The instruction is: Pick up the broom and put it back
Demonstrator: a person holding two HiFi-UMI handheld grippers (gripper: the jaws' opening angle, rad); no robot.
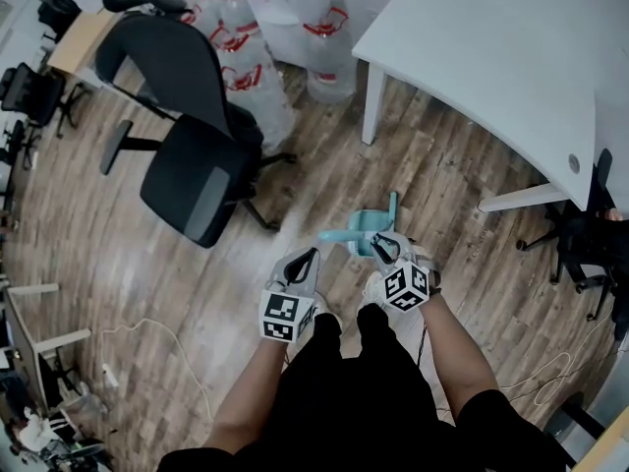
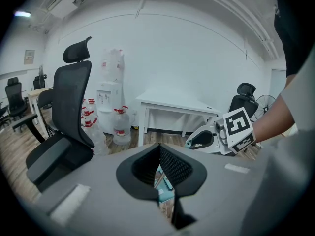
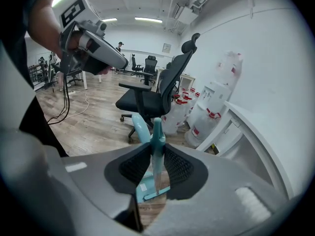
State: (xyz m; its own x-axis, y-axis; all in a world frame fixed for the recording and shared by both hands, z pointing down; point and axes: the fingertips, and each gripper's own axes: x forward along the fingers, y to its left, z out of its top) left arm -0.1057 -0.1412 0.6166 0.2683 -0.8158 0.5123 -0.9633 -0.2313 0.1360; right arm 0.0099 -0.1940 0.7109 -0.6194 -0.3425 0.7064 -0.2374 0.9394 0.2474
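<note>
A: What sits between the jaws of the right gripper (image 3: 156, 151)?
B: The teal broom (image 3: 157, 132), held by its handle. The pads press on it from both sides. It hangs nearly upright, with its lower end pointing down at the pale teal dustpan (image 3: 141, 190) on the wooden floor (image 1: 197, 313).
A: And the left gripper (image 2: 160, 156)?
B: Its jaws are together with nothing in them. It hovers just beside the right one, above the floor.
A: So how far along is it?
B: I'd judge the pick-up done, since the broom is gripped. Putting it back is what's left. The dustpan stands right below, near a leg of the white table (image 1: 491, 57), and looks like the place for it. I cannot tell whether the broom's foot touches it yet. The release is not yet done, and the office chair (image 1: 197, 165) stands well apart, out of the way
</note>
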